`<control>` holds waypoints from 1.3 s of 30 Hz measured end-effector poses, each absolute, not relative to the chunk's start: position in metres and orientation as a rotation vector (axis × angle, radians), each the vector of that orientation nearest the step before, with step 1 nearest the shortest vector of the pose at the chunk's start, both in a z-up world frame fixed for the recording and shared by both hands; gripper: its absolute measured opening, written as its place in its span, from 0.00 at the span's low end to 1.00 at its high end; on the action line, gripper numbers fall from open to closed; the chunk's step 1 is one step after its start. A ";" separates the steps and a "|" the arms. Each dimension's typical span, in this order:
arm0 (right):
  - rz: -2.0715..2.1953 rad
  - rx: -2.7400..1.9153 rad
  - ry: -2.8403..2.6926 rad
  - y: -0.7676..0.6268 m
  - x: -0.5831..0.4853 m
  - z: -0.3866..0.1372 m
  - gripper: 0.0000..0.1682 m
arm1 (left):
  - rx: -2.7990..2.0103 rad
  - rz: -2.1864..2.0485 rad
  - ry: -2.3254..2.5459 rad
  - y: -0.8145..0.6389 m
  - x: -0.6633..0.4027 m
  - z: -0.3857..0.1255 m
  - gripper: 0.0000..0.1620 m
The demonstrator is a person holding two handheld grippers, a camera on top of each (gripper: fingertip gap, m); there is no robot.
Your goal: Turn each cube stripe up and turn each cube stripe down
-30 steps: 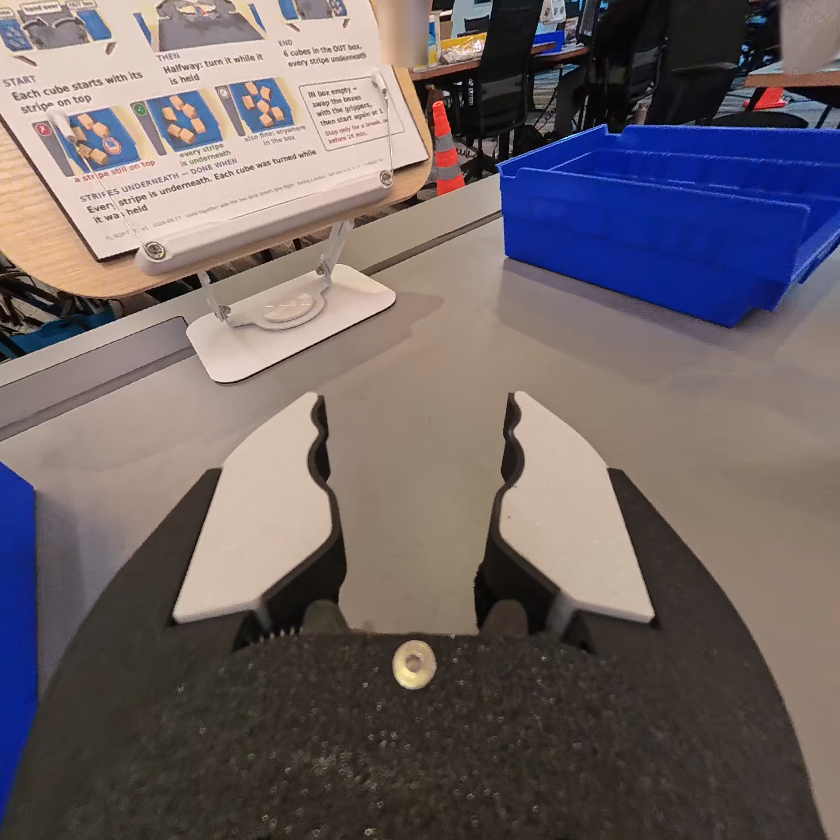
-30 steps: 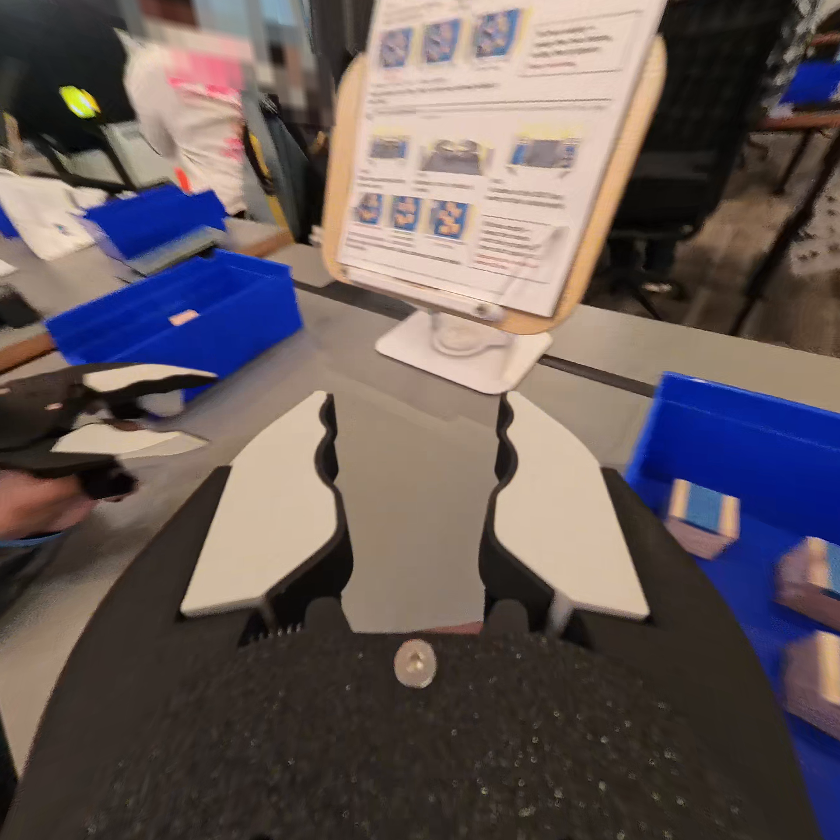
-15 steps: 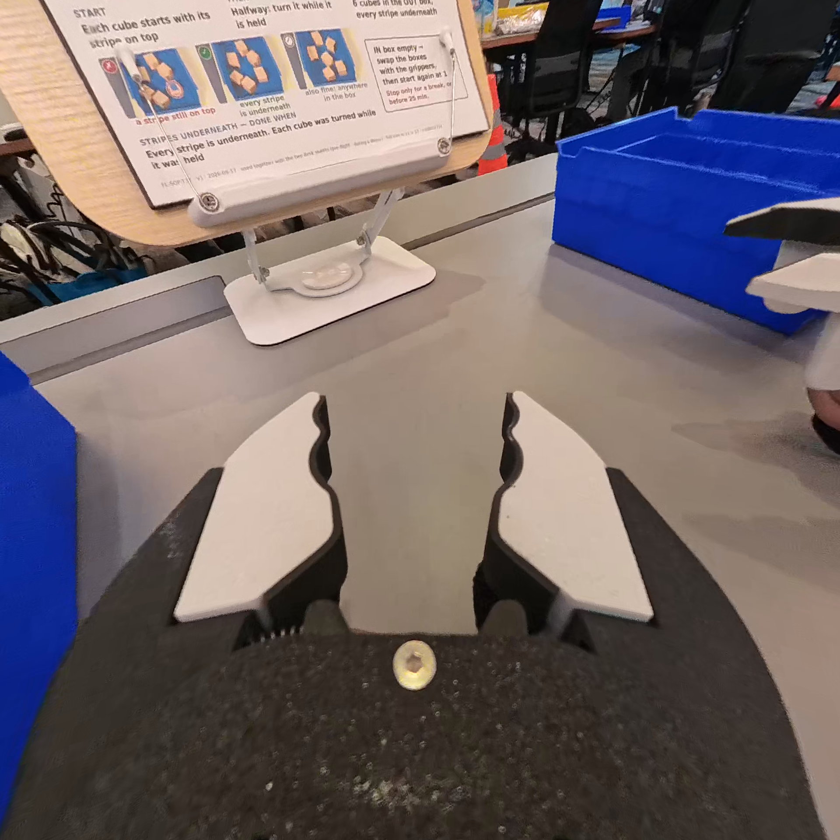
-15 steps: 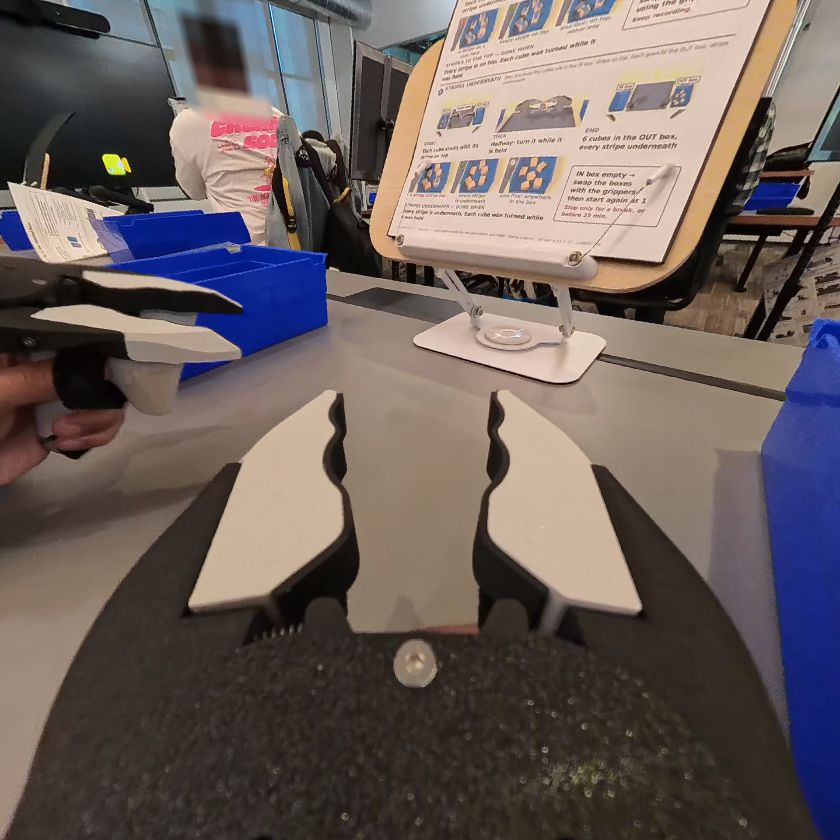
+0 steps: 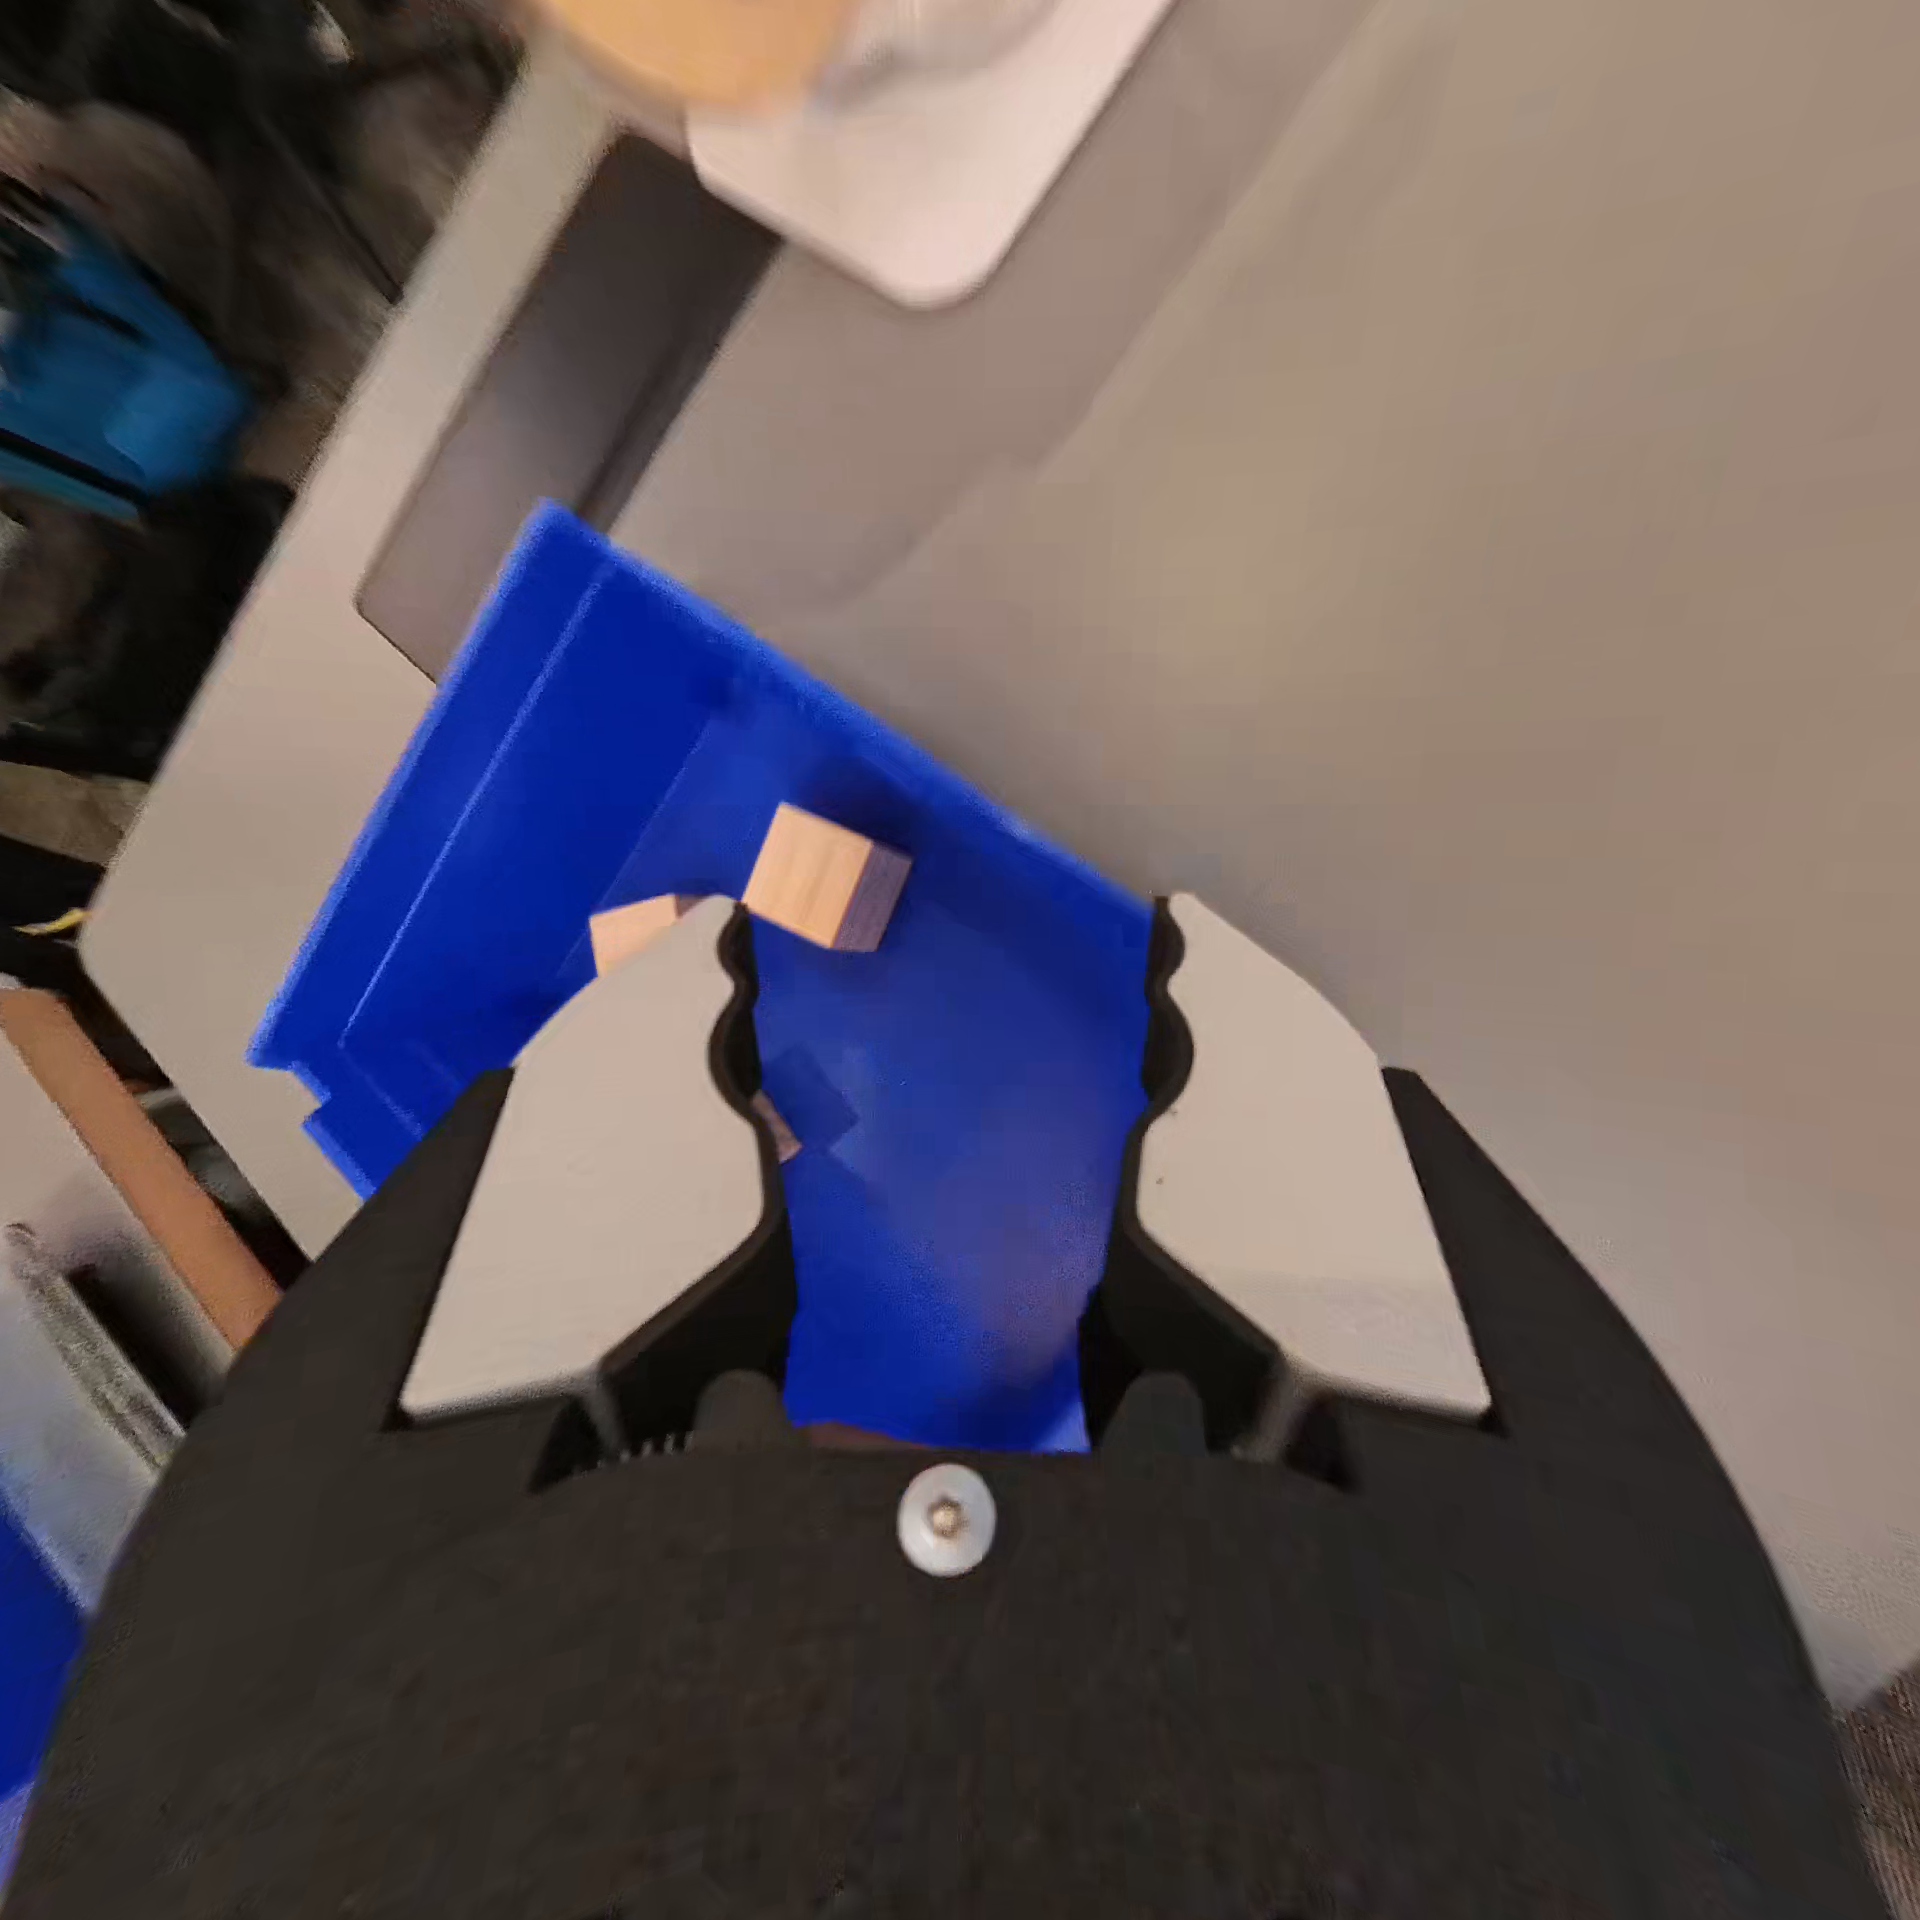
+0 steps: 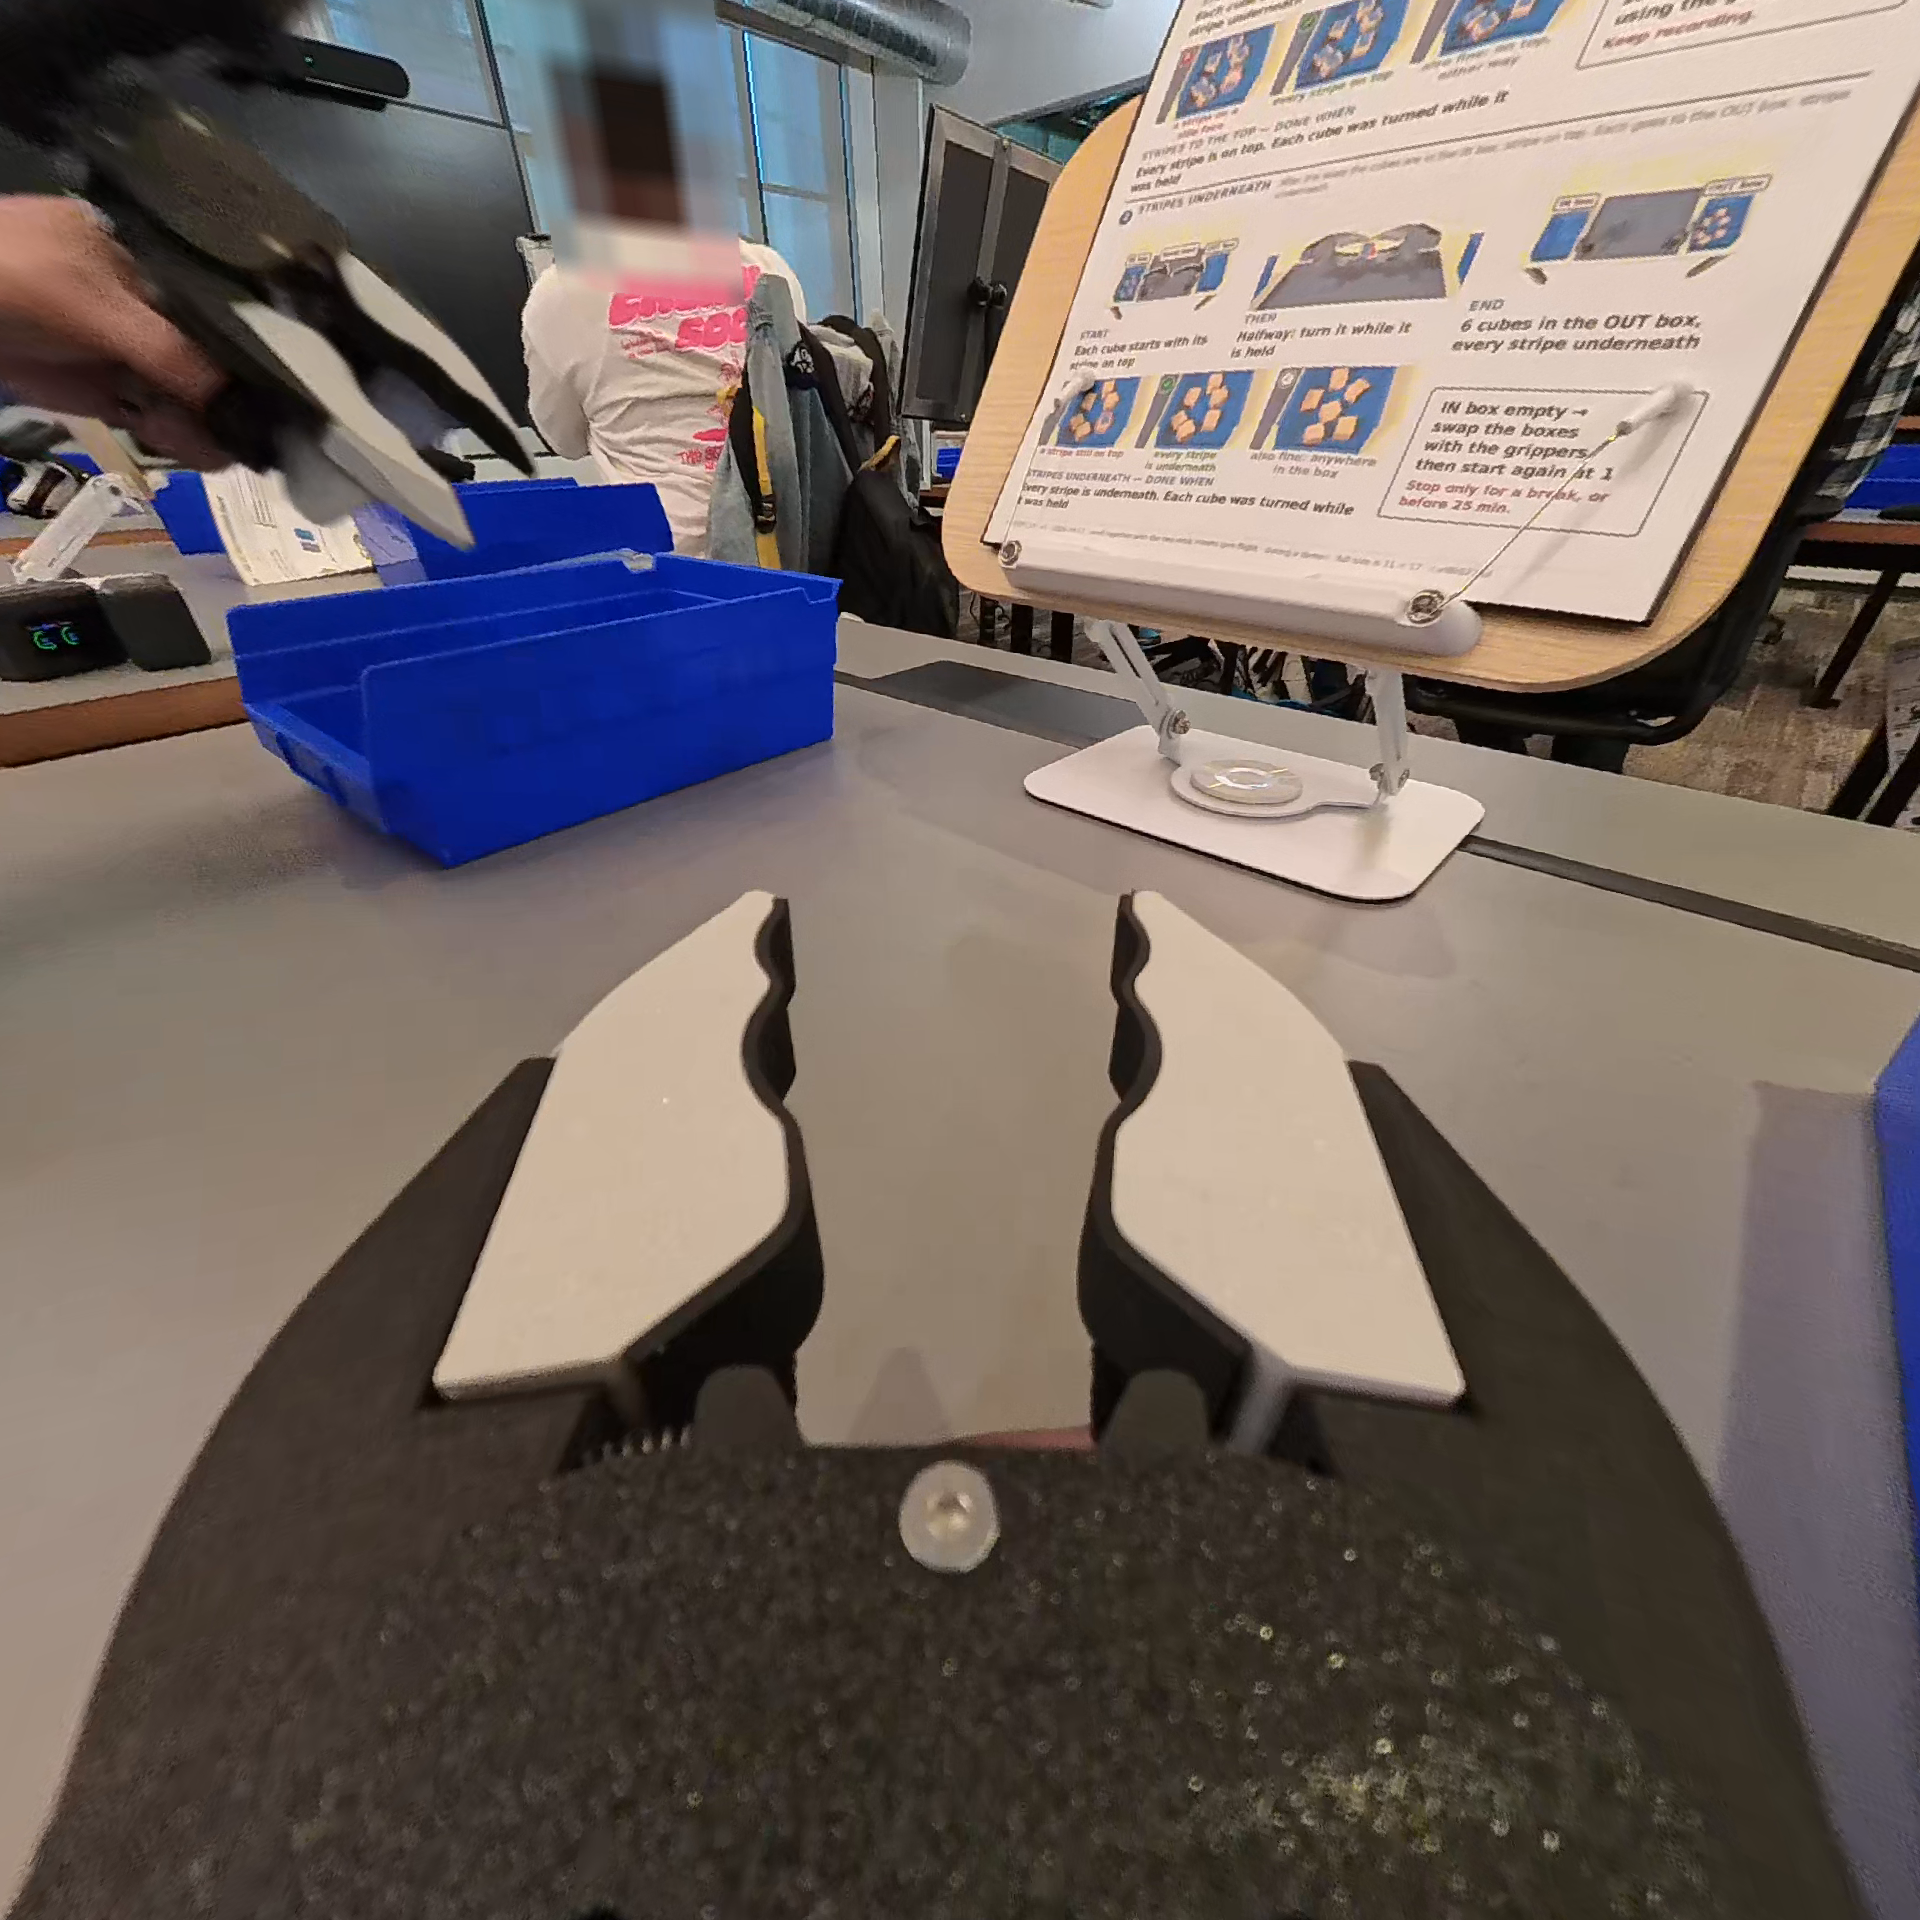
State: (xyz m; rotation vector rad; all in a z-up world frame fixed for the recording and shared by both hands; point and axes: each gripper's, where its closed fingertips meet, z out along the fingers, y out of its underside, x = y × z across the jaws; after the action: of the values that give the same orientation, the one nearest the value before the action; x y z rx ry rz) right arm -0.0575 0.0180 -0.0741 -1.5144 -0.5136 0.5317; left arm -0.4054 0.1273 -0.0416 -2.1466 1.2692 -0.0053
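Now the left gripper (image 5: 945, 914) has swung over the blue bin (image 5: 582, 790), fingers spread and empty above a cube (image 5: 821, 878); the right gripper (image 6: 948, 914) waits, parted and empty, over the desk (image 6: 260, 987), so a pickup looks close.

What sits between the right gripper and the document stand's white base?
Nothing: only bare grey table between right gripper and stand base, per the right wrist view.
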 end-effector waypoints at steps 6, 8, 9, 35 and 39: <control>0.530 -1.519 -0.529 0.018 -0.060 -0.076 0.35 | -2.270 0.079 1.537 0.184 -0.437 -0.121 0.40; 0.538 -1.523 -0.533 0.018 -0.061 -0.077 0.35 | -2.303 0.098 1.565 0.198 -0.443 -0.136 0.39; 0.543 -1.523 -0.534 0.017 -0.061 -0.077 0.35 | -2.319 0.103 1.572 0.204 -0.445 -0.141 0.40; 0.534 -1.530 -0.576 0.017 -0.069 -0.081 0.34 | -1.988 -0.093 1.363 0.129 -0.375 -0.018 0.29; 0.531 -1.529 -0.580 0.017 -0.069 -0.081 0.33 | -1.906 -0.249 1.380 0.090 -0.319 -0.018 0.28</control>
State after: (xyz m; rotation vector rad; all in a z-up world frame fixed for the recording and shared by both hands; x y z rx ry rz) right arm -0.0692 0.0168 -0.0809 -1.5291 -0.5805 0.5308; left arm -0.3191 0.0904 -0.0184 -1.9064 1.3805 -0.2488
